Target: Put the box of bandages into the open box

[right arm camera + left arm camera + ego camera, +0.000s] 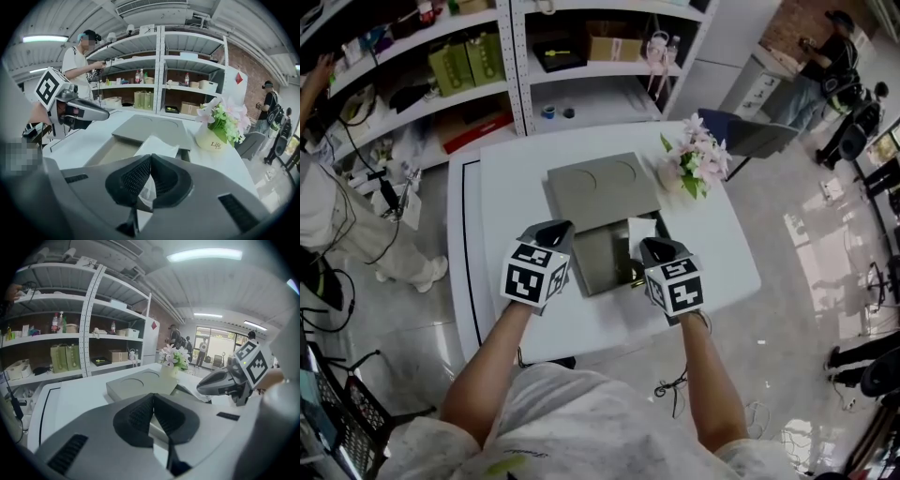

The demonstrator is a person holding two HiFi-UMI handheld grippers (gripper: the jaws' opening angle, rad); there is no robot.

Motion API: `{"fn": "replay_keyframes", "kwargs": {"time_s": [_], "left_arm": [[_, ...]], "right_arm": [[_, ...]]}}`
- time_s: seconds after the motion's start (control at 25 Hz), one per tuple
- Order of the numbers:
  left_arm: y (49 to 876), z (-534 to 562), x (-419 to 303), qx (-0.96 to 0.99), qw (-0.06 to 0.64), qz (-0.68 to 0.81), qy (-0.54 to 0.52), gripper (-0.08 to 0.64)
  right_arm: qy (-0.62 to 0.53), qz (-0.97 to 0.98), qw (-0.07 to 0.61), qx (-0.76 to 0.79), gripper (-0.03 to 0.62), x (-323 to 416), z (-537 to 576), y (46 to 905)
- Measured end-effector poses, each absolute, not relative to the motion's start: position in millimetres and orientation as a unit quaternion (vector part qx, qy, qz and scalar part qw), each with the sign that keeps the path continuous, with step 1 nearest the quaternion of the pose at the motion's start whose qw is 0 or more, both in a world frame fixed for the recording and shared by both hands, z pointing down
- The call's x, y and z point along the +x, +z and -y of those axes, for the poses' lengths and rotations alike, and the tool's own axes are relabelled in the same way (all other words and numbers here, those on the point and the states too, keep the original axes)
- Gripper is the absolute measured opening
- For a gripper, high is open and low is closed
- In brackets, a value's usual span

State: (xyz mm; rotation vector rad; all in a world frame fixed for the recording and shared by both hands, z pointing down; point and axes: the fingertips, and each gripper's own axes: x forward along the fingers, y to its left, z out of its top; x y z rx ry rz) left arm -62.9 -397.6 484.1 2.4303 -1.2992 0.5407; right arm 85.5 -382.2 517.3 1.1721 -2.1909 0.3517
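Observation:
The grey open box lies on the white table, its flat lid resting just behind it. A white box of bandages hangs over the open box's right edge, and my right gripper is shut on its near end. In the right gripper view the white pack runs forward from my shut right gripper above the tray. My left gripper is shut and holds nothing, hovering at the tray's near left corner. Its jaws meet with the lid beyond them.
A vase of pink flowers stands at the table's right back, close to the lid. Shelving with boxes and bags runs behind the table. A person stands at the left; a chair sits beyond the right corner.

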Motion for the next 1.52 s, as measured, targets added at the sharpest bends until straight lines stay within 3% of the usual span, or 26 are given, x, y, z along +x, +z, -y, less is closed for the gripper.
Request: {"fn": "replay_keyframes", "kwargs": {"time_s": [0.48,0.84,1.08,1.52], "left_arm": [[495,406,-66,0.858,0.177,0.442,0.193,0.006],[499,405,-61,0.860,0.177,0.434,0.202,0.006],[498,403,-66,0.860,0.173,0.435,0.204,0.006],[487,389,-49,0.864,0.159,0.431,0.205,0.006]], "right_arm": [[0.140,0.809,0.402,0.405,0.005,85,383,558],[0.156,0.799,0.430,0.391,0.015,85,382,570],[0.162,0.800,0.420,0.397,0.048,82,382,569],[0.172,0.811,0.353,0.434,0.051,95,372,537]]}}
